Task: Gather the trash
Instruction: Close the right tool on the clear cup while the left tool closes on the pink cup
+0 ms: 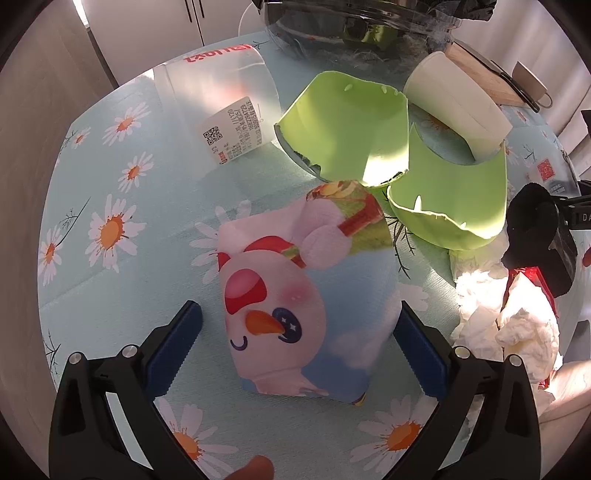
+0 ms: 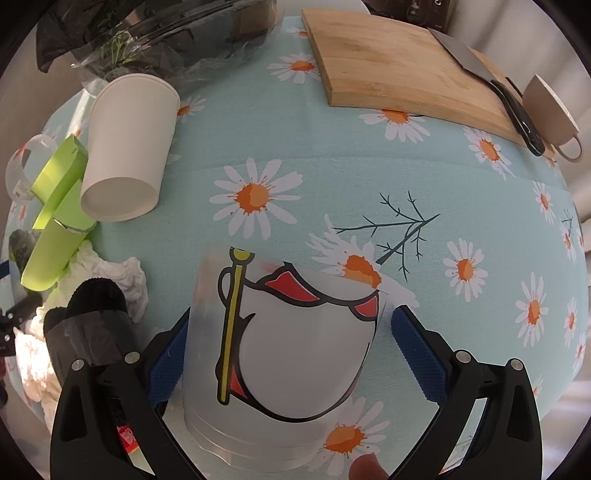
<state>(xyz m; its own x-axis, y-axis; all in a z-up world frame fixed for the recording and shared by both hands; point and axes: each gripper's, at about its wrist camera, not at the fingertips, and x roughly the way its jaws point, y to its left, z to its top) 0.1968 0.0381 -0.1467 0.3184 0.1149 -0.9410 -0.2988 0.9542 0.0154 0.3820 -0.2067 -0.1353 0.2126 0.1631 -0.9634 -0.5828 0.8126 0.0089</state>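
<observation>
Between the left gripper's (image 1: pixel 295 347) spread blue-padded fingers (image 1: pixel 177 347) lay the soft printed tissue pack with a snowman face (image 1: pixel 295 295), flat on the daisy-patterned pale blue tablecloth (image 1: pixel 110 206). Neither pad had closed on it, though the right pad sat just beside its edge. To grip it well, I thought the fingers should close evenly across the pack's width so the soft wrapper would not slip sideways. Beyond it lay two broken lime-green plastic bowl halves (image 1: pixel 351 129), a tipped white paper cup (image 1: pixel 454 107), a clear plastic cup with a printed label (image 1: pixel 221 103), and crumpled white tissues (image 1: pixel 509 325). A clear bowl lined with a black bag (image 1: pixel 351 29) stood at the far edge, probably where the trash should go.

From the right wrist, the right gripper (image 2: pixel 291 350) straddled a translucent plastic cup printed with a red and yellow flag design (image 2: pixel 288 347), lying on its side. Its fingers were parted, the left pad (image 2: pixel 166 365) apparently against the cup wall, the right one apart. Squeezing gently mattered, since thin plastic buckles. A wooden cutting board (image 2: pixel 399 62) lay well clear.
</observation>
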